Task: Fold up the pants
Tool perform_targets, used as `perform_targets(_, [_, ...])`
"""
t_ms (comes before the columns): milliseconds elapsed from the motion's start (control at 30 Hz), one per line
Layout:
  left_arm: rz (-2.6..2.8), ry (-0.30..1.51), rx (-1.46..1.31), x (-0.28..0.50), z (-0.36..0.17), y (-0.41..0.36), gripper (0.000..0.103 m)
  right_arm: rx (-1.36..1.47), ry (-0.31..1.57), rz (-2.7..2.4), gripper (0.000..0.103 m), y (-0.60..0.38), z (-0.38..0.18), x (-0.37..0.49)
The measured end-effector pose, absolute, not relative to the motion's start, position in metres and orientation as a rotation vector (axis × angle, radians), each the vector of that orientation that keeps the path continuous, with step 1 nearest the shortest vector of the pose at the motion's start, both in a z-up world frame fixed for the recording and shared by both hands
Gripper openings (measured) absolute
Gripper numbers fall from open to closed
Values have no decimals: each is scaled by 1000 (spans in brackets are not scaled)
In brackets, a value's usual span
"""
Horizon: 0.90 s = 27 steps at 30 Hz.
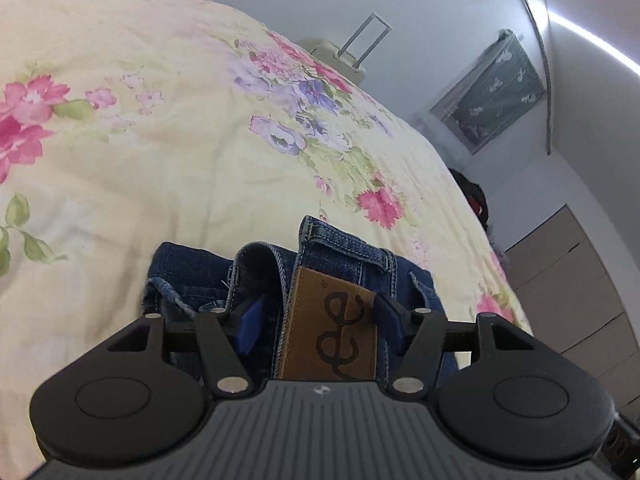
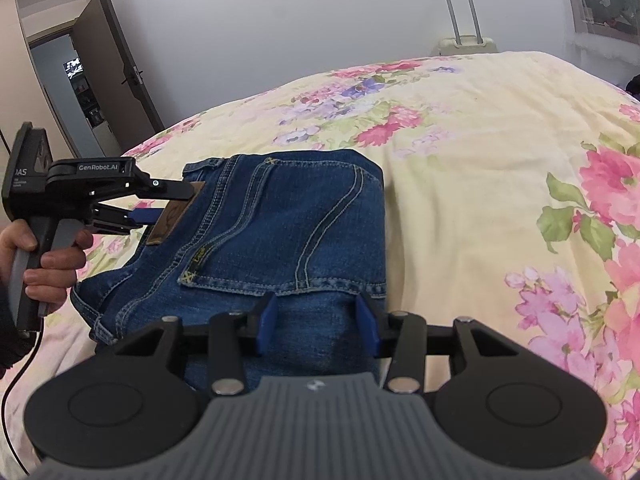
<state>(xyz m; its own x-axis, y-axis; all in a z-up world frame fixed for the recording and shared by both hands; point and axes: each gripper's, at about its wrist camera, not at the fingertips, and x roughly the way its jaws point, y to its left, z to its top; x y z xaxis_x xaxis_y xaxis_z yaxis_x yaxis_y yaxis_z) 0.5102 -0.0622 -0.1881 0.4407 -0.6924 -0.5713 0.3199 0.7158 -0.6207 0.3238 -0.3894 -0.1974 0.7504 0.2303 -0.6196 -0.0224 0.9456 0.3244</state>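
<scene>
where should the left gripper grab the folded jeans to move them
Judging by their pose, the waistband by the leather patch of the jeans. The left gripper should come in from the side, level with the bedspread: that edge is thick, stiff and faces its open fingers.

The room was evenly and softly bright. A glaring light strip burned above the bed. Fisheye bending curved the edges; far walls looked slightly blurred.

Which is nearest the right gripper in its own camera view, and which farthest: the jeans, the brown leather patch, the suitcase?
From the right gripper:
1. Jeans, lying between its fingers.
2. Brown leather patch, at the left by the other gripper.
3. Suitcase, beyond the bed by the wall.
</scene>
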Motion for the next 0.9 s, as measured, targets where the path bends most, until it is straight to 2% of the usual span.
perform_targets(33, [-662, 921, -475, 511, -187, -63, 45, 309, 710, 142, 43, -390, -198, 324])
perform_targets(67, [-658, 921, -460, 509, -183, -66, 42, 312, 709, 143, 44, -391, -200, 325])
perform_targets(133, [-635, 880, -369, 499, -168, -74, 18, 323, 710, 142, 44, -393, -202, 326])
perform_targets(167, [-612, 861, -328, 493, -159, -79, 12, 328, 712, 140, 44, -393, -202, 325])
perform_targets(233, [-596, 813, -269, 476, -138, -85, 10, 336, 711, 137, 44, -394, -202, 325])
perform_targets(367, [-565, 741, -181, 446, -106, -88, 10, 326, 682, 129, 36, -394, -189, 318])
perform_targets(500, [-488, 840, -184, 461, -136, -70, 10, 356, 624, 117, 23, -401, -170, 312])
perform_targets(567, [-463, 876, -187, 470, -157, -63, 11, 373, 642, 132, 14, -401, -170, 316])
perform_targets(633, [-461, 891, -186, 476, -168, -60, 11, 361, 679, 154, 10, -393, -176, 322])
perform_targets(900, [-456, 974, -224, 495, -198, -55, 15, 263, 831, 134, 10, -370, -218, 342])
